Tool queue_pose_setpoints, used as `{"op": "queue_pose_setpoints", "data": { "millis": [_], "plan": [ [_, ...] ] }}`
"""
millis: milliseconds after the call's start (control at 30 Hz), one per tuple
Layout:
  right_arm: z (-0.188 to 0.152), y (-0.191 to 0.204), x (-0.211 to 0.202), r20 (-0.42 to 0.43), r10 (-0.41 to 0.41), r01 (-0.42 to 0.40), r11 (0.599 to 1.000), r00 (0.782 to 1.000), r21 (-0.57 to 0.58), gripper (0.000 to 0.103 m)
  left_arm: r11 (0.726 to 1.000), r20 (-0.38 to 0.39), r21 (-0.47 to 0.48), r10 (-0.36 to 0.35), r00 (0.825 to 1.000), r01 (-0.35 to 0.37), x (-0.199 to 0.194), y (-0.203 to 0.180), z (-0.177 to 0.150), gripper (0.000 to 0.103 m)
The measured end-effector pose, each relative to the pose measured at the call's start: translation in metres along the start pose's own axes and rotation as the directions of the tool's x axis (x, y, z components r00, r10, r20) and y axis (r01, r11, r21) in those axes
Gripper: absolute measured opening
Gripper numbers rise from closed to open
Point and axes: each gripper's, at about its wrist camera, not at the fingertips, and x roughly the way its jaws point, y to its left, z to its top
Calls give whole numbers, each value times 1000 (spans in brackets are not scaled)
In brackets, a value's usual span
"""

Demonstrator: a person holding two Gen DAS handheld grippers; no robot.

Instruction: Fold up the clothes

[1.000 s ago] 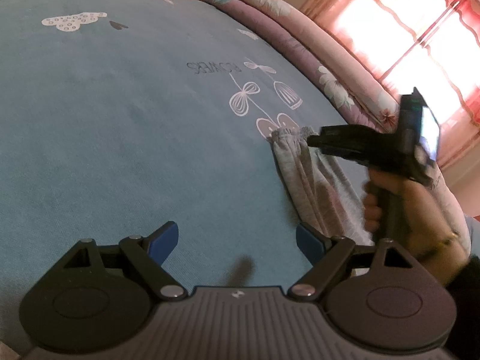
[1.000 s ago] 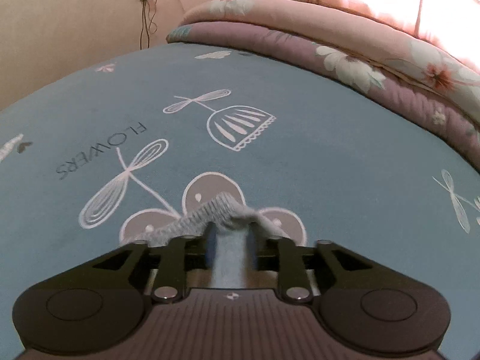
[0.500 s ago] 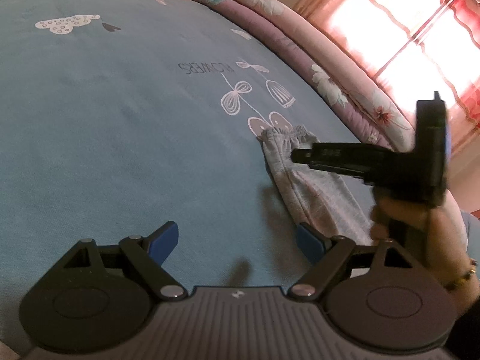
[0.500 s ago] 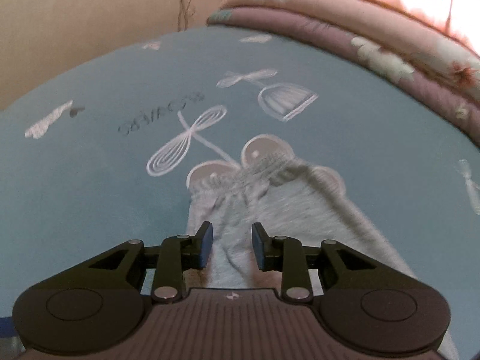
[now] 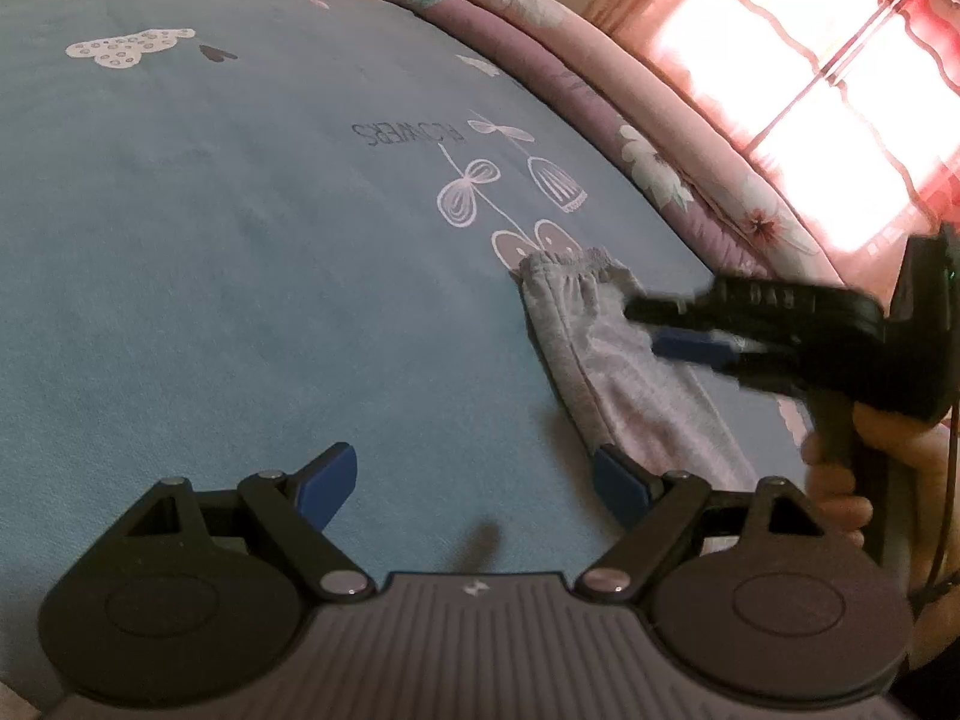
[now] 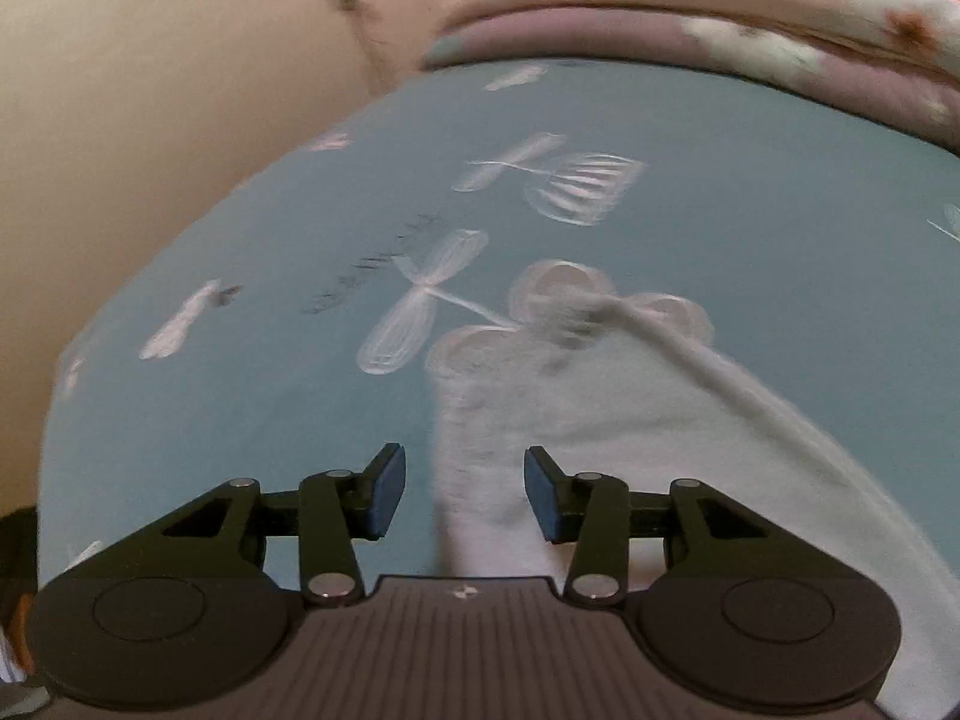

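Observation:
A pair of light grey trousers (image 5: 606,354) lies flat on the blue bedsheet (image 5: 240,240), its elastic waistband at the far end over the printed flowers. It also shows in the right wrist view (image 6: 600,438). My left gripper (image 5: 474,486) is open and empty, low over the sheet, its right finger at the near edge of the trousers. My right gripper (image 6: 462,492) is open and empty above the cloth; in the left wrist view it (image 5: 672,330) hovers over the trousers behind the waistband.
A rolled pink and purple floral quilt (image 5: 630,138) lies along the far right side of the bed. A bright window with pink curtains (image 5: 828,78) is behind it. A beige wall (image 6: 150,90) borders the bed on the left.
My right gripper let go of the waistband, opened and drew back and up. The trousers dropped flat onto the sheet. The left gripper hardly moved.

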Motion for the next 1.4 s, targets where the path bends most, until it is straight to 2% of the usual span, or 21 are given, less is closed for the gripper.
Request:
{"op": "queue_pose_setpoints", "data": {
  "millis": [100, 133, 200, 267, 333, 400, 433, 467, 500, 567, 667, 733, 767, 833, 933, 1000, 1067, 1167, 1300, 1400],
  "plan": [
    [-18, -13, 6, -97, -36, 40, 998, 995, 44, 50, 1000, 4, 6, -8, 1000, 8, -2, -2, 0, 86],
    [-27, -14, 12, -139, -29, 36, 998, 990, 47, 50, 1000, 6, 7, -6, 1000, 6, -2, -2, -1, 86],
    [-40, -9, 19, -161, -3, 7, 1000, 987, 21, 53, 1000, 3, 16, 0, 1000, -1, -1, -4, -1, 86],
    [-32, -5, 10, -132, 27, -30, 999, 991, -21, 51, 1000, -4, 23, 4, 1000, -4, 0, -5, -1, 86],
    [-15, -11, -9, -29, 21, -21, 1000, 999, -8, 51, 1000, -1, 22, 4, 1000, -4, 1, -5, -1, 86],
    [5, -24, -22, 56, -66, 65, 998, 996, 25, 49, 1000, -2, 22, 7, 1000, -7, 1, -4, -1, 86],
    [12, -34, -22, 59, -93, 90, 994, 994, 56, 45, 1000, -5, 24, 9, 1000, -9, 2, -4, -1, 86],
    [19, -43, -21, 61, -121, 115, 990, 991, 86, 33, 1000, -7, 25, 10, 1000, -10, 2, -4, 0, 86],
    [23, -51, -17, 59, -151, 144, 983, 987, 110, 27, 1000, -8, 24, 11, 1000, -11, 3, -4, 0, 86],
    [27, -63, -2, 61, -181, 171, 975, 981, 142, 25, 1000, -5, 24, 12, 1000, -12, 2, -4, 0, 86],
    [25, -73, 26, 54, -175, 164, 972, 983, 170, 25, 1000, -3, 26, 12, 1000, -12, 2, -4, 0, 86],
    [17, -71, 49, -47, -144, 150, 978, 988, 147, 27, 1000, -9, 29, 12, 1000, -12, 3, -4, 0, 86],
    [18, -61, 47, -25, -145, 147, 985, 989, 89, 26, 1000, -12, 29, 12, 1000, -12, 3, -4, 0, 86],
    [24, -53, 34, 48, -42, 38, 996, 998, 86, 26, 1000, -11, 29, 11, 1000, -10, 3, -5, 0, 86],
    [32, -46, 31, 109, -113, 103, 990, 988, 101, 26, 999, -9, 33, 9, 1000, -8, 2, -5, -1, 86],
    [35, -44, 44, 73, -177, 170, 982, 982, 85, 26, 1000, -5, 30, 7, 1000, -7, 1, -5, -1, 86],
    [33, -43, 60, 52, -205, 202, 977, 977, 64, 26, 1000, 0, 27, 12, 1000, -12, 0, -5, 0, 86],
    [32, -39, 75, 112, -253, 254, 967, 961, -1, 28, 999, -2, 34, 11, 1000, -11, 1, -6, -1, 86],
    [29, -29, 59, 94, -252, 251, 968, 963, 23, 30, 1000, -8, 30, 4, 1000, -4, 2, -6, -1, 86],
    [20, -13, 52, 41, -237, 238, 971, 971, -7, 33, 1000, -3, 25, -4, 1000, 4, -1, -6, -1, 86]
  ]
}}
